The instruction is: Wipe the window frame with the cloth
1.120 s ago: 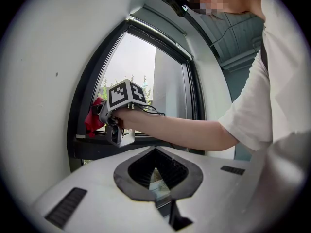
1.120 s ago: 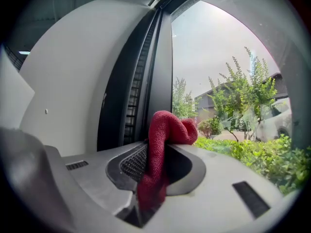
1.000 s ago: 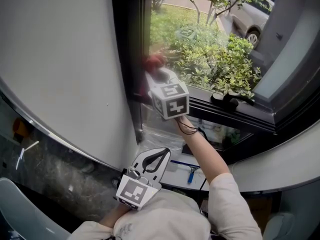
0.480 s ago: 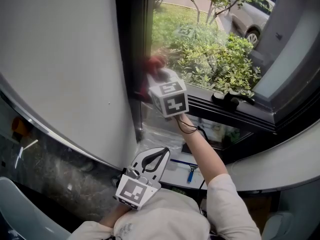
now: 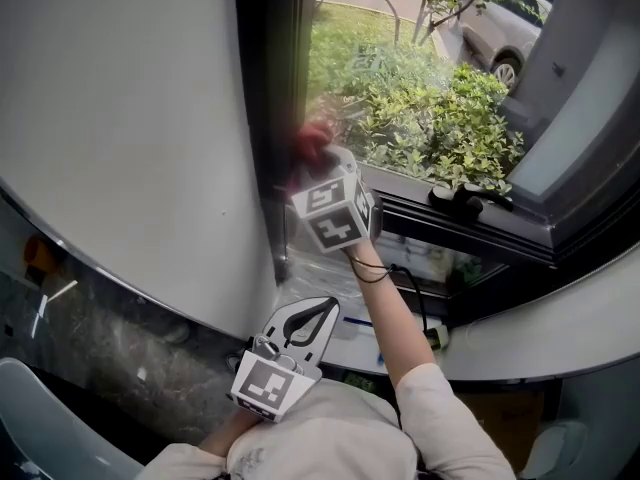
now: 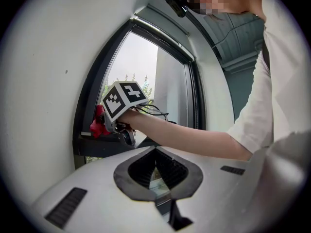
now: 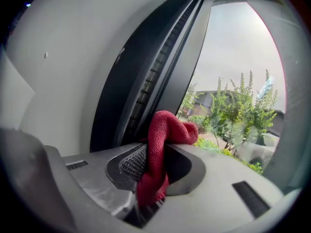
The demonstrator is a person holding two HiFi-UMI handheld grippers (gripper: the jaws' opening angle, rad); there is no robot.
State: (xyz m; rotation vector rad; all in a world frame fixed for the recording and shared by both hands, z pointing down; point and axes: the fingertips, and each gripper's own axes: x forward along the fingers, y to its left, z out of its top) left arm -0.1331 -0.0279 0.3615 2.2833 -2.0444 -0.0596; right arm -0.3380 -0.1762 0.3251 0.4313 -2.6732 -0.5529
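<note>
A red cloth [image 7: 163, 149] is pinched between the jaws of my right gripper [image 7: 158, 166], bunched up past their tips. In the head view the right gripper [image 5: 318, 168] holds the red cloth [image 5: 312, 138] against the dark vertical window frame [image 5: 268, 118], close to the lower left corner of the pane. The left gripper view shows that cloth [image 6: 98, 123] touching the window frame [image 6: 85, 115] too. My left gripper [image 5: 308, 320] hangs low by the person's body, jaws shut, nothing in them.
A white wall [image 5: 120, 118] runs left of the frame. Black handle [image 5: 460, 200] sits on the bottom rail at right. Bushes [image 5: 440, 118] and a parked car [image 5: 500, 38] lie outside the glass. A sill [image 5: 345, 343] with small items is below.
The right gripper has slid leftward along the bottom of the window and turned, carrying the red cloth into the corner against the vertical frame. The left gripper has stayed put.
</note>
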